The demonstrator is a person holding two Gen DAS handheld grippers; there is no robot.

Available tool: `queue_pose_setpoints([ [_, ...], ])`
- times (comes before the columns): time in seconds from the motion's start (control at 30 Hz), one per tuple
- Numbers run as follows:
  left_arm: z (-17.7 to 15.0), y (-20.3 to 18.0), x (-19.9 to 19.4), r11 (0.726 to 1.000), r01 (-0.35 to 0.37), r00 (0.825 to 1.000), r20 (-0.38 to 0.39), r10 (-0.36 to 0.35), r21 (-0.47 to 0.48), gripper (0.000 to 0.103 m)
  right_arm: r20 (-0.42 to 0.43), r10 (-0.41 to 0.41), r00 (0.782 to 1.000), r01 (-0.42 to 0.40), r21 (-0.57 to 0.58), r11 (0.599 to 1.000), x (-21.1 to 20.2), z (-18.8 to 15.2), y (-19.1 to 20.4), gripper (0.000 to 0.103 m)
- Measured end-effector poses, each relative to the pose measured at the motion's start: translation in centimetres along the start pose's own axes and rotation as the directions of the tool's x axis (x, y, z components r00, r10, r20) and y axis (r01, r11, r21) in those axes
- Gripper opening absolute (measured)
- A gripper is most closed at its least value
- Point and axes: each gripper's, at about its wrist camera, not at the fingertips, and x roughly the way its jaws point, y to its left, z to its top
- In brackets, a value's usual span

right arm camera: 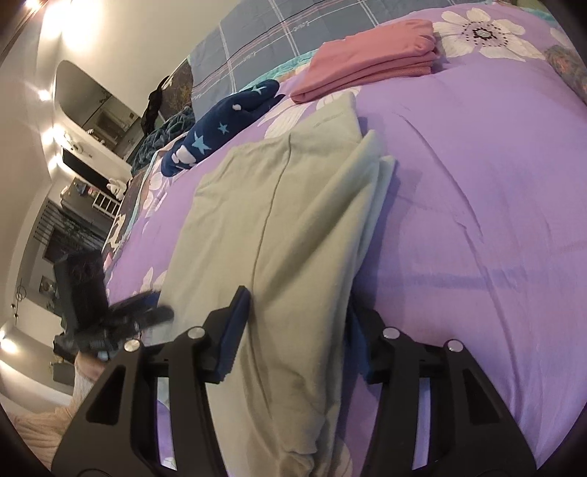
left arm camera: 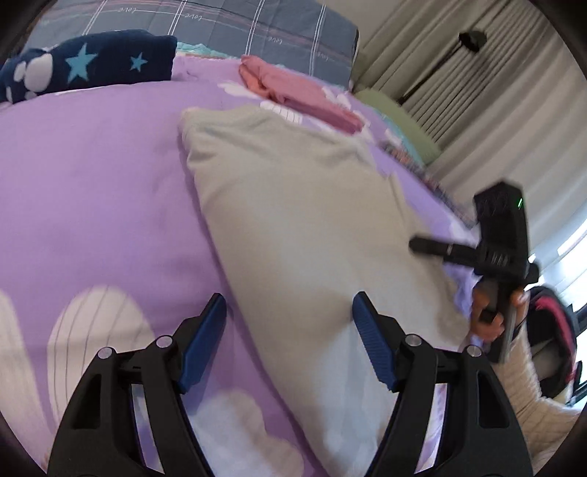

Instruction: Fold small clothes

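A pale sage-green garment [left arm camera: 293,205] lay partly folded on a lilac bedspread [left arm camera: 102,176] printed with large white flowers. In the left wrist view it ran from about 11 o'clock down to 6 o'clock, its near edge passing between the two fingers of the left gripper [left arm camera: 290,315]. That gripper's blue-padded jaws stood wide apart, the left pad over bare bedspread and the right pad over the green cloth, with nothing pinched.

In the right wrist view the same garment [right arm camera: 279,227] filled the centre, with a long seam running down its middle and doubled layers showing along its right-hand edge. The right gripper [right arm camera: 297,323] had its jaws spread around a thick bunch of that cloth; the left pad lay against the fabric, while the right pad was mostly hidden behind the fold, so a firm grip could not be judged.

At 12 to 1 o'clock in both views sat a folded pink garment [right arm camera: 370,55], just beyond the green one. A navy plush item with light-blue stars [left arm camera: 88,66] rested at 10 o'clock. A grey checked blanket [left arm camera: 234,25] lay beyond them. At 3 o'clock in the left view, the right gripper appeared blurred, held in the person's hand [left arm camera: 491,312].
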Motion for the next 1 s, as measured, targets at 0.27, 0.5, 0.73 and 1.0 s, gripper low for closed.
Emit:
queue_pose_setpoints([
  [0.27,5.8,3.6,2.9,0.988,0.049,0.996,0.08,-0.037,-0.145,0.036,0.002,0.03,1.0,-0.03,-0.007,1.0,1.7,2.3,-0.5,0.05],
  [0.5,9.4,6.3,2.8,0.969,0.117,0.986,0.138,-0.088,-0.216,0.009,0.031,0.064,0.997,-0.065,0.02,0.998,1.8,3.2,-1.7,0.044],
  [0.73,8.3,4.9,0.7,0.984,0.041,0.989,0.146,-0.016,-0.174,0.055,0.035,0.058,0.998,-0.058,0.012,0.998,1.5,3.0,-1.7,0.044],
  [1.0,2.3,2.4,0.5,0.993,0.101,0.994,-0.042,-0.103,-0.053,0.068,-0.005,0.031,0.999,-0.031,-0.029,0.999,0.4,1.7,-1.1,0.045],
])
